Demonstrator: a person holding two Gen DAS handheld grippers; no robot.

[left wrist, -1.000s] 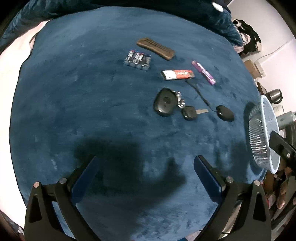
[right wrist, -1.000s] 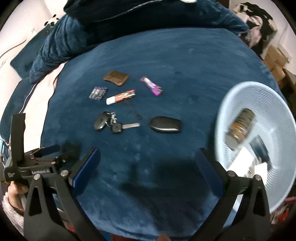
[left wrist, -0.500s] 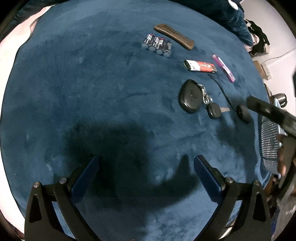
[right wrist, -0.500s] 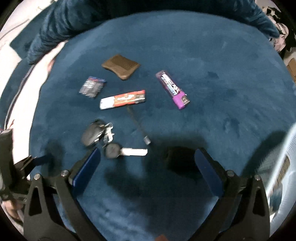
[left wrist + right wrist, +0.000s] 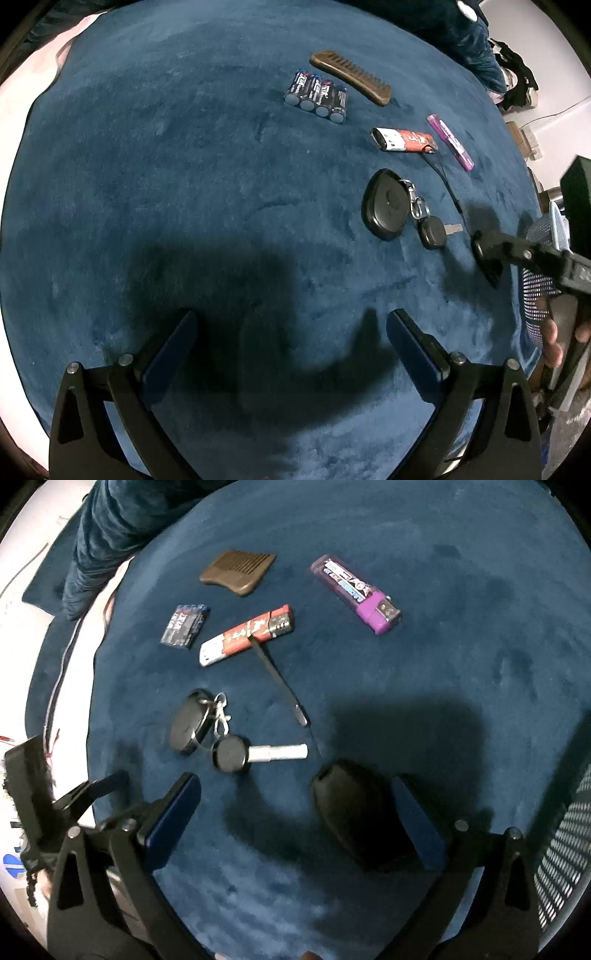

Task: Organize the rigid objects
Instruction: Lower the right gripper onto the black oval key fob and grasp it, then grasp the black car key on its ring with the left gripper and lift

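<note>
1. Jaws first: right gripper [image 5: 295, 812] stands wide apart, low over the blue plush surface [image 5: 184, 184]. A black key fob [image 5: 358, 816] lies between its fingers, hard against the right-hand pad, well clear of the left-hand one. Not clamped yet.
2. Left gripper [image 5: 291, 347] also spread wide, nothing between the fingers, hanging over bare plush with only its own shadow beneath.
3. Just beyond the right gripper: a round-headed key [image 5: 255, 755] ringed to a second, oval black fob [image 5: 190, 725]. Both loose on the plush.
4. Farther out: red-and-white lighter [image 5: 247, 635] with a thin dark cord [image 5: 277, 679] trailing from it toward the fob in the jaws; whether the cord joins that fob, cannot tell.
5. Beyond that: purple lighter [image 5: 356, 592], brown comb [image 5: 238, 570], pack of four batteries [image 5: 317, 96], near one another but not touching.
6. White mesh basket [image 5: 565, 849] at the right edge of the right wrist view, near the gripper. Its contents are out of sight from here.
7. Progress, my reading: sorting is at an early stage. At least seven items lie loose on the plush. Present step looks like the pick-up of the black fob; closing and the carry to the basket not yet done.
8. Watch point: fob sits off-centre in the jaws, so it may twist or slide on closing.
</note>
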